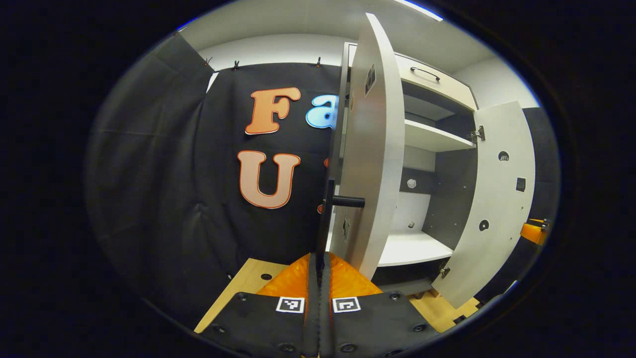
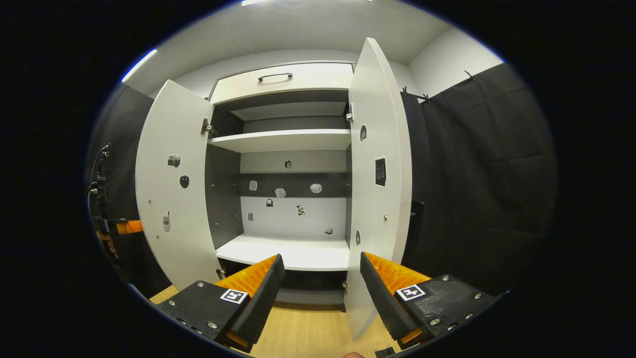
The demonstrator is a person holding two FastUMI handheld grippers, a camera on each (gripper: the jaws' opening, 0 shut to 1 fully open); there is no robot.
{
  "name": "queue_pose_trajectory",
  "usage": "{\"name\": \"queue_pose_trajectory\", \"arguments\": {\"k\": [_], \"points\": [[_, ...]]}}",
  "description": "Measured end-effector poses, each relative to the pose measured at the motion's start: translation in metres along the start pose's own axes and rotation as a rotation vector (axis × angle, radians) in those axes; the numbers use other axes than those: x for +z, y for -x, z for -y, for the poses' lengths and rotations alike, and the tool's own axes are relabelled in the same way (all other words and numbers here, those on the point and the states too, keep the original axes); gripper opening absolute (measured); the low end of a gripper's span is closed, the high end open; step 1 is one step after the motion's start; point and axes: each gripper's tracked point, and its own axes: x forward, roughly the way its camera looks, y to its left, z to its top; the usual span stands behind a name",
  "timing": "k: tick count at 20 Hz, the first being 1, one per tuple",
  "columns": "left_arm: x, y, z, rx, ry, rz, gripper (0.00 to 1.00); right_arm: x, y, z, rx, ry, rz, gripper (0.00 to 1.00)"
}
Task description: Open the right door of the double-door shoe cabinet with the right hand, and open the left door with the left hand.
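The shoe cabinet (image 2: 288, 144) stands with both doors swung outward, its white shelves (image 2: 283, 140) bare apart from small stickers on the back panel. In the right gripper view the left door (image 2: 174, 199) hangs wide at the left and the right door (image 2: 380, 199) stands nearly edge-on just beyond the right gripper (image 2: 320, 283), whose fingers are spread wide and hold nothing. In the left gripper view the left gripper (image 1: 320, 283) has its fingers pressed narrow on the dark handle (image 1: 325, 219) of the left door, seen edge-on
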Motion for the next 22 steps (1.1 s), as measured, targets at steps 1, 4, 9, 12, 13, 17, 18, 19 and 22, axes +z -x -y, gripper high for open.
{"name": "queue_pose_trajectory", "arguments": {"k": [1,4,9,12,13,17,18,19,22], "points": [[0.003,0.006,0.001,0.000,-0.016,0.004,0.07,0.001,-0.001,-0.002,-0.001,0.001,0.003,0.93],[0.023,0.026,0.004,-0.004,-0.051,0.039,0.07,0.005,-0.004,-0.008,-0.001,0.002,0.005,0.93],[0.056,0.059,-0.005,0.055,-0.060,0.054,0.07,0.023,-0.005,-0.015,0.005,0.019,0.026,0.93],[0.078,0.077,-0.015,0.089,-0.041,0.073,0.08,0.039,-0.005,-0.017,0.009,0.029,0.049,0.93],[0.085,0.082,-0.020,0.111,-0.044,0.077,0.08,0.043,-0.005,-0.017,0.011,0.034,0.053,0.93],[0.115,0.104,-0.034,0.168,-0.072,0.119,0.27,0.064,-0.002,-0.015,0.003,0.057,0.075,0.93],[0.122,0.110,-0.037,0.171,-0.077,0.128,0.33,0.069,0.001,-0.014,0.001,0.059,0.080,0.93],[0.127,0.114,-0.037,0.171,-0.082,0.132,0.35,0.074,0.002,-0.013,-0.002,0.060,0.083,0.93],[0.136,0.122,-0.032,0.168,-0.086,0.131,0.54,0.089,0.005,-0.007,-0.010,0.062,0.097,0.93]]}}
